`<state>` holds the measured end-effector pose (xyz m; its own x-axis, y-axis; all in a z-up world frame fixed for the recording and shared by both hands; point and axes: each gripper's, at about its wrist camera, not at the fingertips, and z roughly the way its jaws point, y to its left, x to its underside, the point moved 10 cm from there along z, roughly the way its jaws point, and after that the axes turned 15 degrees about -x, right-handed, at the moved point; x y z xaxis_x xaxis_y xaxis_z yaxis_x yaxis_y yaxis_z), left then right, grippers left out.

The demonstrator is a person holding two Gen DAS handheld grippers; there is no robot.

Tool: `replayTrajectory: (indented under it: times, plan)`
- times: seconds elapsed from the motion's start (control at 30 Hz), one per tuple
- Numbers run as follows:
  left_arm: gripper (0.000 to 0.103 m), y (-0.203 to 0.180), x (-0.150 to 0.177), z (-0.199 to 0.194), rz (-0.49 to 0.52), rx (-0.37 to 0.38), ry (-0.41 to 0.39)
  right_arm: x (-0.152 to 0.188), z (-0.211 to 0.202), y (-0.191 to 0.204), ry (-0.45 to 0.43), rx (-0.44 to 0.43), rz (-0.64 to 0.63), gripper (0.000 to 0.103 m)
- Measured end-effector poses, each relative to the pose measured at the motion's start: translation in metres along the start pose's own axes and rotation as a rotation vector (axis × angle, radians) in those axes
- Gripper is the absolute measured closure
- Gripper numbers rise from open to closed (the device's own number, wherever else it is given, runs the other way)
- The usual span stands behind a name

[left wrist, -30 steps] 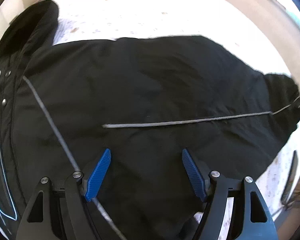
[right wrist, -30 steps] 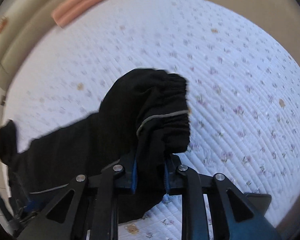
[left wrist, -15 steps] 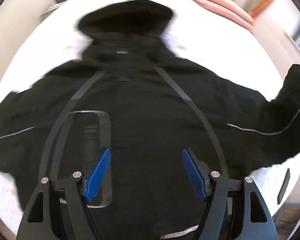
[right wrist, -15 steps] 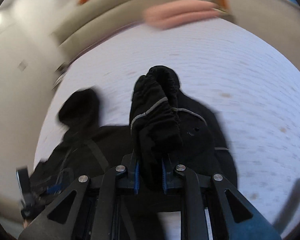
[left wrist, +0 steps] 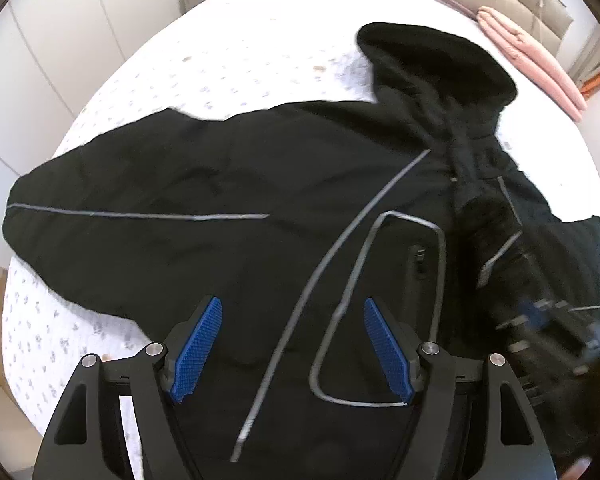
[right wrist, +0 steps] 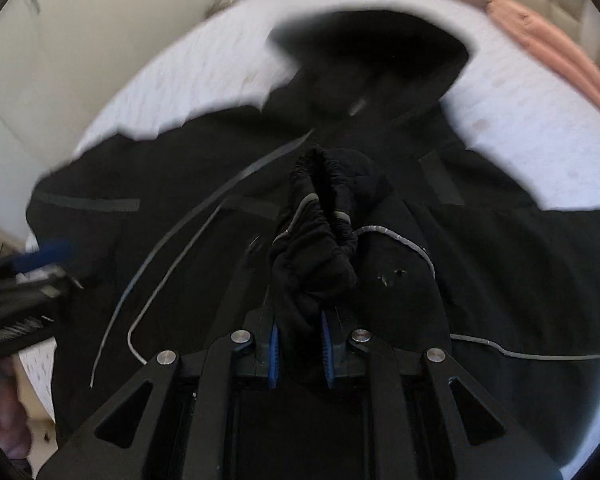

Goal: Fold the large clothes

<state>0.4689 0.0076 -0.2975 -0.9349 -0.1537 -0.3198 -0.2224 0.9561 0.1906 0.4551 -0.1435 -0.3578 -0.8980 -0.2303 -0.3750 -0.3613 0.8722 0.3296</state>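
While the left wrist view looked down over the bed (left wrist: 228,68), the black jacket (left wrist: 228,184) lay spread across the flowered quilt, its hood (left wrist: 432,64) toward the headboard and one sleeve (left wrist: 100,216) stretched flat to the left. A moment before, this same view had sat square over the chest; now it had slid toward that outstretched sleeve. The left hand-held gripper (left wrist: 292,344) hovered with its blue pads spread wide and nothing between them, just over the grey piping of the chest pocket. At the right edge, blurred, the right hand-held gripper (left wrist: 548,320) was coming in over the body of the jacket. From the right wrist view, the right hand-held gripper (right wrist: 300,356) had its pads pinched tight on the gathered cuff (right wrist: 320,216) of the other sleeve. A second earlier that cuff had hung out over bare quilt; now it was above the jacket's chest. By my reckoning the first sleeve fold was nearly laid, and the left sleeve would be next. A pink folded blanket (right wrist: 548,44) lay by the headboard.
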Motion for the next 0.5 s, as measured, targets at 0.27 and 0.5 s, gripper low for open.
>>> replayTrajectory:
  times: [0.27,0.5]
  plan:
    - [0.028,-0.01,0.016,0.015,0.061,0.081,0.052,0.02,0.027,0.021,0.092,-0.068,-0.007,0.051]
    - [0.028,-0.081,0.012,-0.008,0.166,0.311,0.033,0.025,-0.095,-0.044,-0.128,-0.029,0.174,0.035]
